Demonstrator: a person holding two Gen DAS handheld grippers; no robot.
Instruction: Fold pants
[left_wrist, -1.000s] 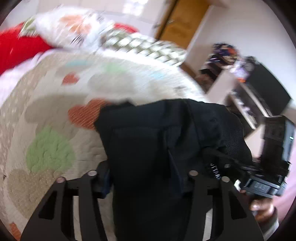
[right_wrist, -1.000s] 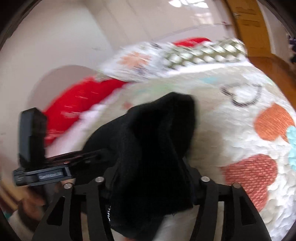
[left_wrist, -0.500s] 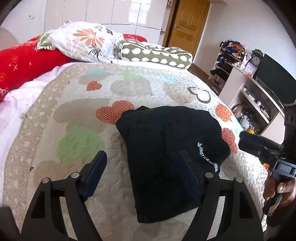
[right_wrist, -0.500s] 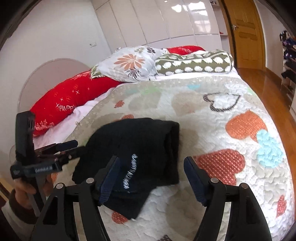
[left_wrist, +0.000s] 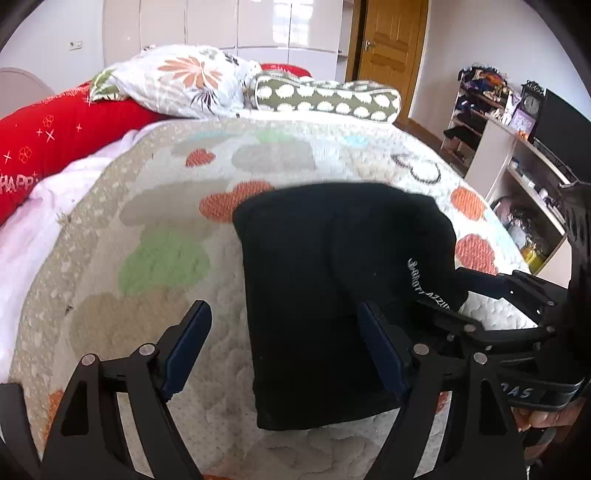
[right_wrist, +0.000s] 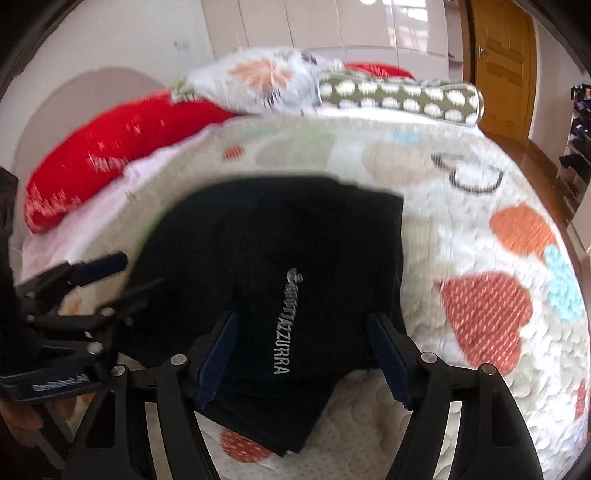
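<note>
The black pants lie folded into a compact rectangle on the quilted bedspread, with white lettering on the top layer. They fill the middle of the right wrist view. My left gripper is open and empty, low over the near left edge of the pants. My right gripper is open and empty, its fingers straddling the near edge of the pants. Each gripper shows in the other's view, the right one at the pants' right side, the left one at their left side.
A red pillow, a floral pillow and a green patterned bolster lie at the head of the bed. Shelves and a desk with a monitor stand to the right. A wooden door is at the back.
One second ago both grippers held the pants up. They have laid the folded pants on the bed, opened, pulled back, and now moved in close over the near edge.
</note>
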